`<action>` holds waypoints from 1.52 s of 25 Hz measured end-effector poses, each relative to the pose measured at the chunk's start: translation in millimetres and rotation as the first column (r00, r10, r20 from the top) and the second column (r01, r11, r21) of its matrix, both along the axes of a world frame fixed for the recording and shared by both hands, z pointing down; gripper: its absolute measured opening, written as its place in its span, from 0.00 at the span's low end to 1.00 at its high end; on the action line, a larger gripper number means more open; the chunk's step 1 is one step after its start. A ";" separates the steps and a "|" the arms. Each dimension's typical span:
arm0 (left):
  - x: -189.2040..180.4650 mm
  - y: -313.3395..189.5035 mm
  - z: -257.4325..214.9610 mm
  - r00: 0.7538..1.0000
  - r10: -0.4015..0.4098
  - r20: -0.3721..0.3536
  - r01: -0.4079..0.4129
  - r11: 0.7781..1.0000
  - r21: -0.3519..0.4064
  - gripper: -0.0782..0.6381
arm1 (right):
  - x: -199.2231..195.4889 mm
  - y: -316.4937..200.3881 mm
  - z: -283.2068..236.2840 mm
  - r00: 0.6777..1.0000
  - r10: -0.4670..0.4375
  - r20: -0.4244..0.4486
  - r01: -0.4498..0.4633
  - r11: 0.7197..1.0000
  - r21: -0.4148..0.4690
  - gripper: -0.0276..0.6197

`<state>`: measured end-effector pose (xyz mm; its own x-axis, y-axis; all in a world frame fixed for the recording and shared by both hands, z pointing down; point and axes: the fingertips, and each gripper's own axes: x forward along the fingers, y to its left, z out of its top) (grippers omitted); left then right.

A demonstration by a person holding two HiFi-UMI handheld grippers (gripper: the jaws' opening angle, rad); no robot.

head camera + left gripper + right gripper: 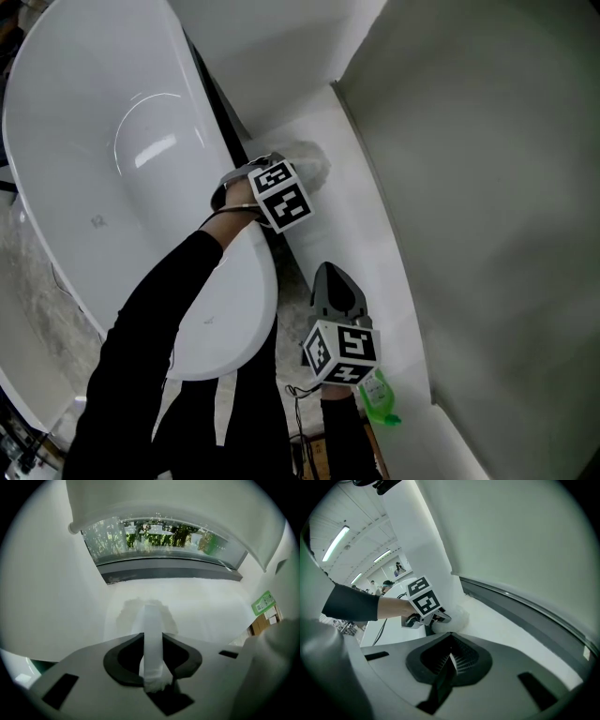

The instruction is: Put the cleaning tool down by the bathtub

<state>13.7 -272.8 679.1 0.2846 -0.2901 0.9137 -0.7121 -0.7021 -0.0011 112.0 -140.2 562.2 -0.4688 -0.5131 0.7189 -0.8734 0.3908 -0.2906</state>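
Left gripper: jaws set narrow and closed on the white strap of the cleaning tool, with the pads appearing to touch the strap on both sides. The tool's fluffy white pad lies beyond the jaw tips and appears to rest on the white ledge just beside the bathtub.

Assessment: the tool is soft, light and limp. It should not break or roll, but the pad may sag or drag if lifted by the strap. The strap is the sound holding point.

Right gripper: jaws together, nothing between them, held near the left one over the same ledge.

Surroundings: a dark gap runs between tub rim and ledge and could trap the pad. The wall bounds the far side. A green item, unidentified, lies by the right gripper, apart from the tool.
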 end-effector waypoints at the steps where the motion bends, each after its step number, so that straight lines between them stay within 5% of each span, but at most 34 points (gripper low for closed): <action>1: -0.7 -1.0 0.5 1.000 -0.010 -0.001 0.010 1.000 -0.003 0.26 | 0.2 -0.4 0.9 1.000 -0.003 0.001 0.003 1.000 -0.002 0.04; 16: -9.4 -5.5 -22.8 0.999 -0.049 0.001 0.049 0.997 0.059 0.30 | -4.8 -2.6 -10.5 0.999 -0.041 0.006 0.041 0.999 0.010 0.04; 24: -14.7 5.1 -89.3 0.991 -0.087 -0.106 0.106 0.977 0.188 0.30 | -9.1 8.1 -24.4 0.999 -0.048 0.013 0.048 0.998 0.045 0.04; 31: -30.8 25.3 -175.1 0.933 -0.169 -0.318 0.268 0.916 0.298 0.23 | -17.9 15.5 -43.8 0.998 -0.058 0.004 0.057 0.996 0.069 0.04; 38: -62.3 73.4 -234.1 0.874 -0.247 -0.418 0.420 0.817 0.395 0.12 | -29.4 18.7 -64.5 0.999 -0.054 0.004 0.053 0.994 0.092 0.04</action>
